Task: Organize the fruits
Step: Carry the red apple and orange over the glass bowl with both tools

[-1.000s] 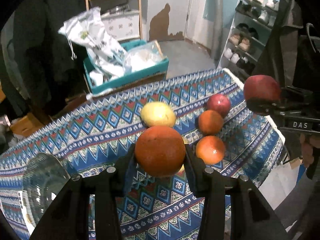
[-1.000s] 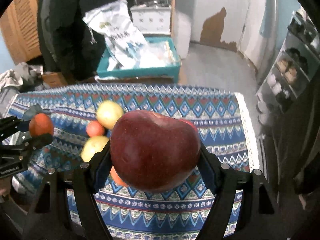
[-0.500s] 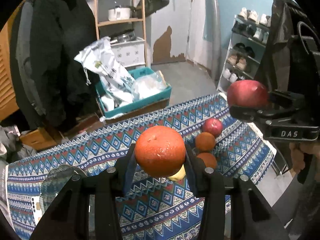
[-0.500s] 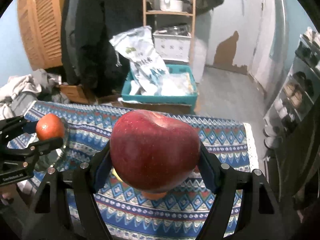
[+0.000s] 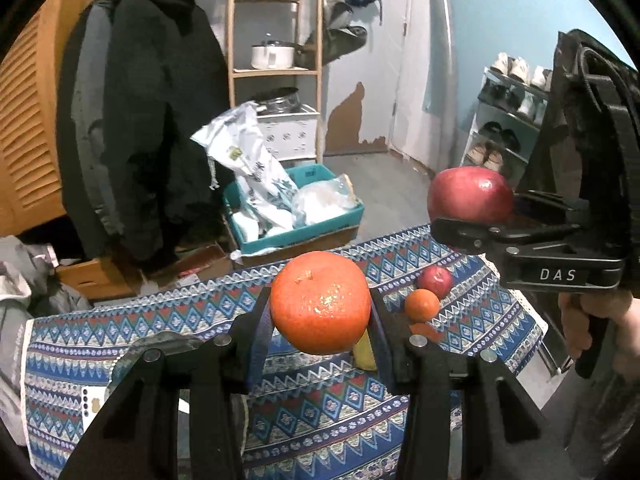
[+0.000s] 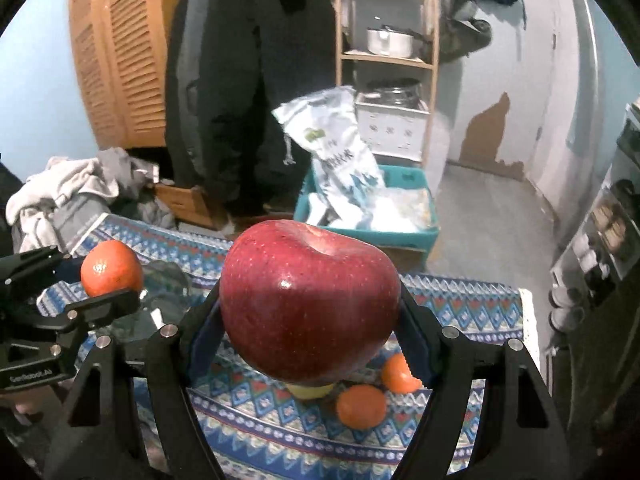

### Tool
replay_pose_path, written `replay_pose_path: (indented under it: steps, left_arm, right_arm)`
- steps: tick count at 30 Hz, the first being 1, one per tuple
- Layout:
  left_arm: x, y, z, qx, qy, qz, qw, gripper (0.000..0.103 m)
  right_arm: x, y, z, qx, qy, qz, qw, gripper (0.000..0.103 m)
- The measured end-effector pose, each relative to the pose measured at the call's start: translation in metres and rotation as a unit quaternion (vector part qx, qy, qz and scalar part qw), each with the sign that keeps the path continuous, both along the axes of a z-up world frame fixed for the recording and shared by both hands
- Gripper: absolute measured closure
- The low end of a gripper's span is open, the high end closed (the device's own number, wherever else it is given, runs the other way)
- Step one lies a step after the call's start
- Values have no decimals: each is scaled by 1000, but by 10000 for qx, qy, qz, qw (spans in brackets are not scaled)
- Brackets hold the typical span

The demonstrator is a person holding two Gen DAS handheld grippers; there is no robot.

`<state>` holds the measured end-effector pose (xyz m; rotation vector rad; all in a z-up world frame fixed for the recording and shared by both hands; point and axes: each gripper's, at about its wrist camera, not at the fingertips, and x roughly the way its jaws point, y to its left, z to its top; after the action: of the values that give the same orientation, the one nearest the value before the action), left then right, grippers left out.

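My left gripper (image 5: 320, 304) is shut on an orange (image 5: 320, 300) and holds it high above the patterned tablecloth (image 5: 320, 412). My right gripper (image 6: 310, 308) is shut on a big red apple (image 6: 310, 304), also raised; it shows at the right of the left wrist view (image 5: 470, 196). The left gripper's orange shows at the left of the right wrist view (image 6: 111, 268). On the cloth lie a small red apple (image 5: 435, 281), two oranges (image 6: 361, 406) (image 6: 398, 368) and a yellow fruit (image 6: 310, 390), mostly hidden. A glass bowl (image 6: 166, 280) sits at the table's left.
A teal crate (image 5: 296, 224) with white bags stands on the floor beyond the table. A dark coat (image 5: 140, 120) hangs behind it beside a wooden shelf (image 5: 276, 72). A shoe rack (image 5: 508, 120) stands at the right. A pile of clothes (image 6: 72, 196) lies left.
Both grippers have risen and pulled back from the table with their fruit; the cloth and loose fruits now look smaller and lower, and more of the room shows.
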<state>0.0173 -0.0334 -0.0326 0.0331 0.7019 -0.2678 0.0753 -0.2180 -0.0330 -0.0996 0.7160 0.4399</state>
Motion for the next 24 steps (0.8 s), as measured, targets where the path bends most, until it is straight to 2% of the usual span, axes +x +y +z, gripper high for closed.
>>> replay_pose_path:
  steps: [10,24]
  left_arm:
    - [-7,49,3,-122,-28,440,9990,58]
    - [-12,129,-20,-262,213,1237,9917,58]
  right_arm:
    - [6,59,8,90,46,458,9989,27]
    - [23,151,-18,121,496,1100,9926,27]
